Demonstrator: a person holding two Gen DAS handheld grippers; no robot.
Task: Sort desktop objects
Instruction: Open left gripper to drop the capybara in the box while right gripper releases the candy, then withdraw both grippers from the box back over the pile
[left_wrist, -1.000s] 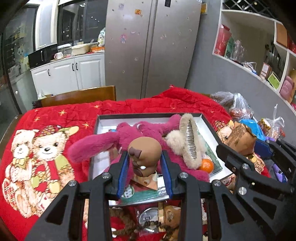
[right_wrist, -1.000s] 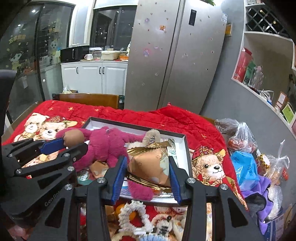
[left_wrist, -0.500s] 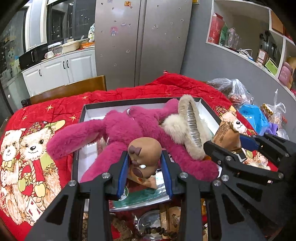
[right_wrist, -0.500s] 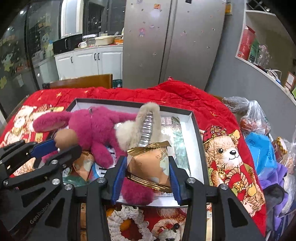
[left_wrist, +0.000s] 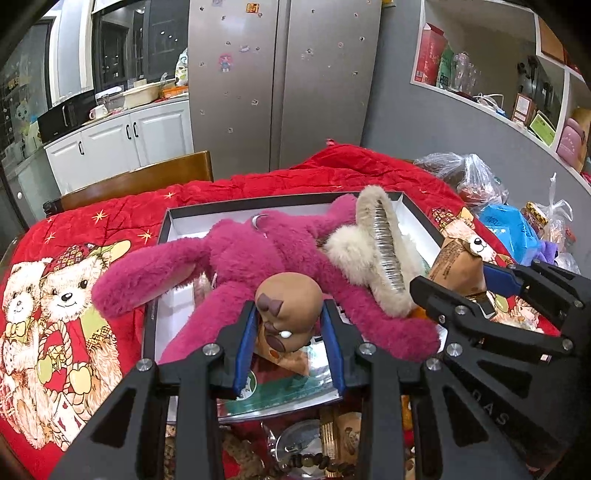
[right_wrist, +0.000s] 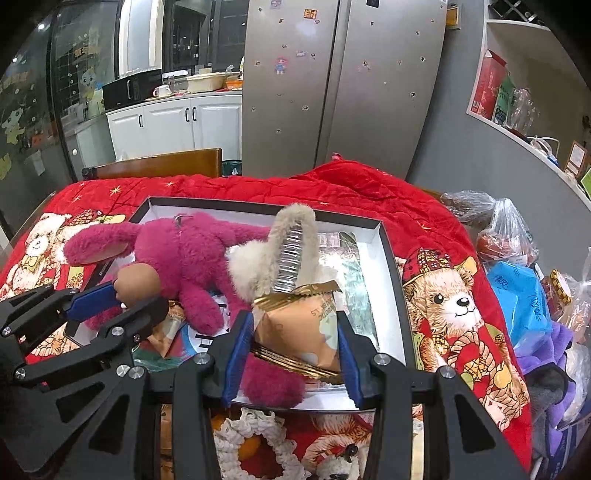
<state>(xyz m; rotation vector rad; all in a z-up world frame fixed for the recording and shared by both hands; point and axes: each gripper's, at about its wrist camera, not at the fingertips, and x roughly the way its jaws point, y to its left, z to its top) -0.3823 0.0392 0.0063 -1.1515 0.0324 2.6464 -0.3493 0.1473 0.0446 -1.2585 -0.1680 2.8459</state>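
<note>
Left gripper (left_wrist: 290, 345) clamps a brown figurine head (left_wrist: 290, 304); right gripper (right_wrist: 295, 356) clamps a tan snack packet (right_wrist: 301, 325), above the box (right_wrist: 388, 251).

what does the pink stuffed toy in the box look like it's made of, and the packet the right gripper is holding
The pink stuffed toy looks like long-pile synthetic plush: fuzzy, matte, with limp, floppy limbs. The packet, clamped in the right gripper, looks like matte printed wrapper, paper or film, with shiny gold crimped seams; which of the two is hard to tell.
</note>
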